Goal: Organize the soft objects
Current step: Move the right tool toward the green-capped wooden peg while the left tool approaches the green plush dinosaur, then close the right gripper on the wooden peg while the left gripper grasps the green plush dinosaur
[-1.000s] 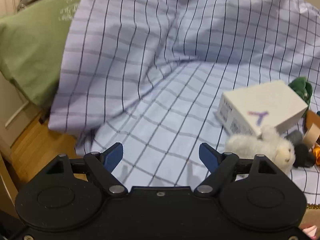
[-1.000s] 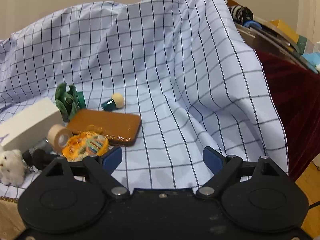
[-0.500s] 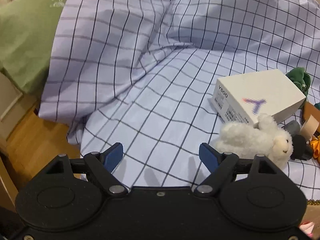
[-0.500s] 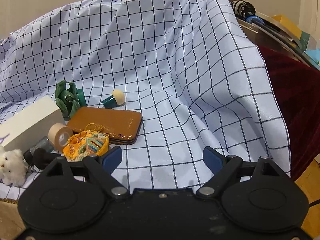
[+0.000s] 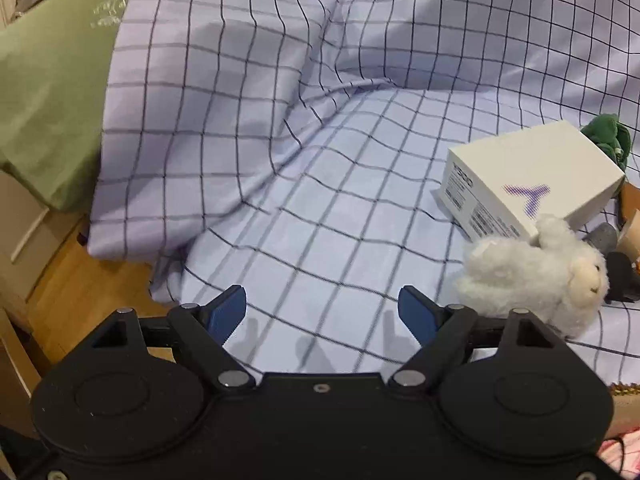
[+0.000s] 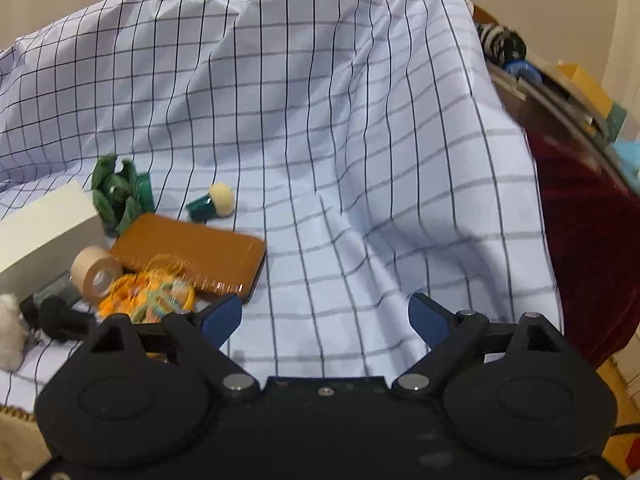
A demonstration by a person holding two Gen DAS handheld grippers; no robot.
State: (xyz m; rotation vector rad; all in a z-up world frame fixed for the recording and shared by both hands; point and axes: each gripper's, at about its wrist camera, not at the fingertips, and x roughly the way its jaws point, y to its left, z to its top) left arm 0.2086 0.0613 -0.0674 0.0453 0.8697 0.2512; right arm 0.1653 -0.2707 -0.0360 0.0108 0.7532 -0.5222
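Observation:
A white plush lamb (image 5: 536, 268) lies on the checked cloth (image 5: 320, 184), just right of my open, empty left gripper (image 5: 322, 308); its edge shows at far left in the right wrist view (image 6: 9, 332). A green plush (image 6: 114, 196) stands behind a brown wallet (image 6: 192, 252). An orange tangle of bands (image 6: 148, 296) lies just left of my open, empty right gripper (image 6: 324, 320). A small green-based sponge puff (image 6: 214, 202) lies further back.
A white box (image 5: 528, 184) sits behind the lamb. A tape roll (image 6: 96, 274) and a black object (image 6: 60, 320) lie beside the box. A green pillow (image 5: 52, 92) is at left, wood floor (image 5: 80, 288) below it. Dark red fabric (image 6: 592, 240) and cluttered shelves are at right.
The left gripper has moved closer and rightward toward the lamb, which now looms larger. The right gripper has shifted slightly forward over the cloth. Both grippers stay open.

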